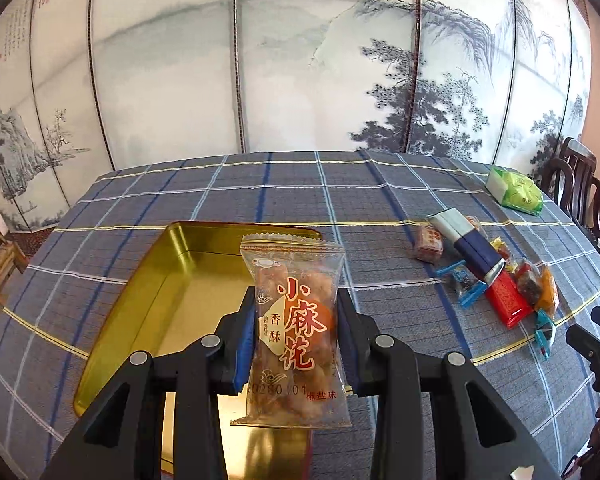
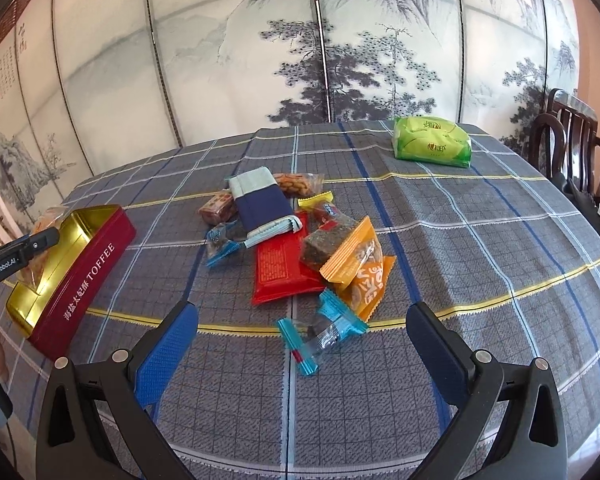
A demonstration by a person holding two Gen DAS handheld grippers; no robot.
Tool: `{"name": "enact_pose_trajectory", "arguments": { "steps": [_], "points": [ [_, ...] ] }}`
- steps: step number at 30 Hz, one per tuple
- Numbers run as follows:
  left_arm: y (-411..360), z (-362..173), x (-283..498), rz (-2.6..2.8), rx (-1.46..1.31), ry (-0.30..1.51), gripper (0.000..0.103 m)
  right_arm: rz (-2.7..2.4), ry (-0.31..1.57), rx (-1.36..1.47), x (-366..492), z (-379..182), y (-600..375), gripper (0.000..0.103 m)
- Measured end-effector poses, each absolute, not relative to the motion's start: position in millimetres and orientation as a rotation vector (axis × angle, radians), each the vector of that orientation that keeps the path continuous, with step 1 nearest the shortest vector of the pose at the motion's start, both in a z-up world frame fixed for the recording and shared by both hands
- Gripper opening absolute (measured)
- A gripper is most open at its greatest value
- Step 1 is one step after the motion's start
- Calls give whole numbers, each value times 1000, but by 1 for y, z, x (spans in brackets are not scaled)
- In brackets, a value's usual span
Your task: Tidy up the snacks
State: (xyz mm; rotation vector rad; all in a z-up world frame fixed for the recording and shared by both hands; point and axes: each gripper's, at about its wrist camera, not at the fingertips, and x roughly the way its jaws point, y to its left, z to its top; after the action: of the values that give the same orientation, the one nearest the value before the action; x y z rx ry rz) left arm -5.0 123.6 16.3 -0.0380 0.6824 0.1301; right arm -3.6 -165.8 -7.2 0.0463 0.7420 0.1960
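My left gripper (image 1: 296, 340) is shut on a clear snack packet with red Chinese lettering (image 1: 296, 320) and holds it upright above the open gold-lined tin (image 1: 172, 280). In the right wrist view the tin (image 2: 80, 268) shows as a red TOFFEE box at the left, with the left gripper beside it. My right gripper (image 2: 302, 332) is open and empty, just above a blue-ended candy wrapper (image 2: 320, 332). A pile of snacks lies beyond it: a red packet (image 2: 284, 264), an orange packet (image 2: 360, 268), a navy and grey packet (image 2: 260, 208).
A green bag (image 2: 432, 142) sits at the far right of the plaid tablecloth (image 2: 480, 240). Dark wooden chairs (image 2: 568, 136) stand at the right edge. A painted folding screen (image 2: 300, 40) closes off the back. The snack pile also shows in the left wrist view (image 1: 496, 276).
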Motion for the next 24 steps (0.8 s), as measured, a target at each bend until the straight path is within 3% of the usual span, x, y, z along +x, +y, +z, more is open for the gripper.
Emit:
{"name": "enact_pose_trajectory", "arguments": {
  "steps": [24],
  "points": [
    [186,-23,-35,217,-43,768,32,214,797,63,-7,-26,-162,103]
  ]
}}
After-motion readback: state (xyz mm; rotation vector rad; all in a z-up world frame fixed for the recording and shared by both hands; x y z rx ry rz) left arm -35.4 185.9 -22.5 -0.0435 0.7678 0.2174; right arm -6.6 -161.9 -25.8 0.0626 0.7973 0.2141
